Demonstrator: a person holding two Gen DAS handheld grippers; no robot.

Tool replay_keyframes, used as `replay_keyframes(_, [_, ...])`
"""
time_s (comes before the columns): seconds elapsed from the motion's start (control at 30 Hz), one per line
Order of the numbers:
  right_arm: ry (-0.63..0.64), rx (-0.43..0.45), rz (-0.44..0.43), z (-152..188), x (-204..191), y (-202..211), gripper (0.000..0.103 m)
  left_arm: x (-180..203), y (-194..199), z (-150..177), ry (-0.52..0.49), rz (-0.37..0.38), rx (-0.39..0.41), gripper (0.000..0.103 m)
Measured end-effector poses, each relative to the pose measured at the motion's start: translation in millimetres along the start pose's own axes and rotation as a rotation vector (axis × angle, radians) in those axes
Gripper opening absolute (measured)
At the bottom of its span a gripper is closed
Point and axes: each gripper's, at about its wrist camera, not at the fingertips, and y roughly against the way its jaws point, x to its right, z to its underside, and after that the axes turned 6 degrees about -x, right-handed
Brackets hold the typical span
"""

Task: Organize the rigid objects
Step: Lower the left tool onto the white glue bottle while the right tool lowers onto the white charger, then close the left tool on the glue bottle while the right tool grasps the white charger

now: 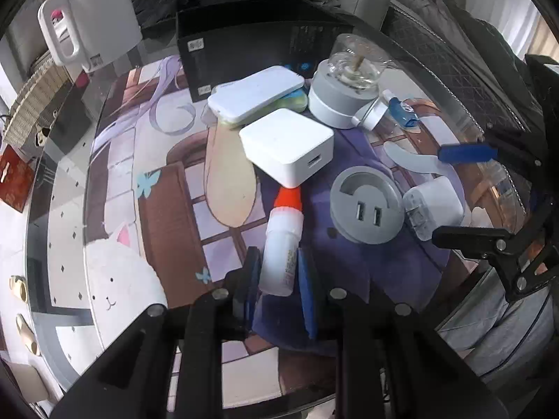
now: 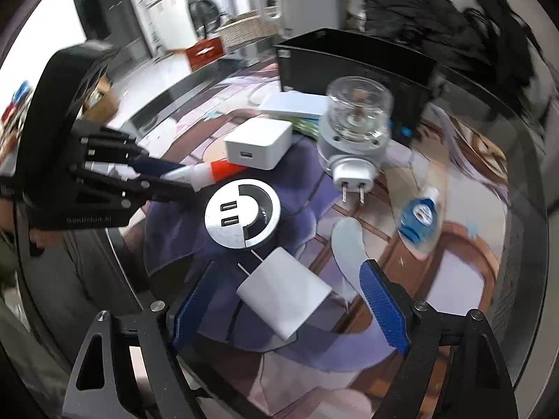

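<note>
A white bottle with an orange cap (image 1: 281,244) lies on the purple part of the printed mat, and my left gripper (image 1: 279,272) is shut on its lower body with both blue pads against it. The right wrist view shows the same bottle (image 2: 199,174) held at the left. My right gripper (image 2: 291,269) stands open around a small white plug charger (image 2: 284,300), its pads clear of it on both sides. In the left wrist view that charger (image 1: 433,206) lies between the right gripper's fingers (image 1: 468,153).
Close by are a grey round USB socket (image 2: 241,213), a large white square charger (image 1: 290,146), a white power bank (image 1: 255,92), a glass-domed grey device (image 2: 356,118), a small blue bottle (image 2: 419,216) and a grey flat scoop (image 2: 349,241). A black box (image 1: 244,42) and a white jug (image 1: 87,17) stand behind.
</note>
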Motion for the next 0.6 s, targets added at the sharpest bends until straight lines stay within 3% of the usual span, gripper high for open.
replay_keyframes(0.27, [0.053, -0.071, -0.129, 12.0, -17.5, -13.7, 0.062, 3.1, -1.6, -0.8, -0.011, -0.039, 0.005, 0.026])
replay_keyframes(0.37, [0.06, -0.057, -0.095, 11.4, -23.9, -18.4, 0.056, 5.1, -4.9, -2.3, -0.02, -0.043, -0.004, 0.028])
replay_keyframes(0.47, [0.06, -0.034, -0.059, 9.2, -27.0, -19.6, 0.043, 10.9, -6.5, -4.1, -0.044, -0.065, 0.0, 0.026])
replay_keyframes(0.53, [0.059, -0.024, -0.047, 12.2, -29.6, -16.6, 0.043, 11.1, -6.0, -4.4, -0.04, -0.052, 0.001, 0.016])
replay_keyframes(0.6, [0.066, -0.018, -0.047, 13.7, -32.7, -15.7, 0.043, 9.8, -3.5, -3.0, -0.035, -0.05, 0.009, 0.015])
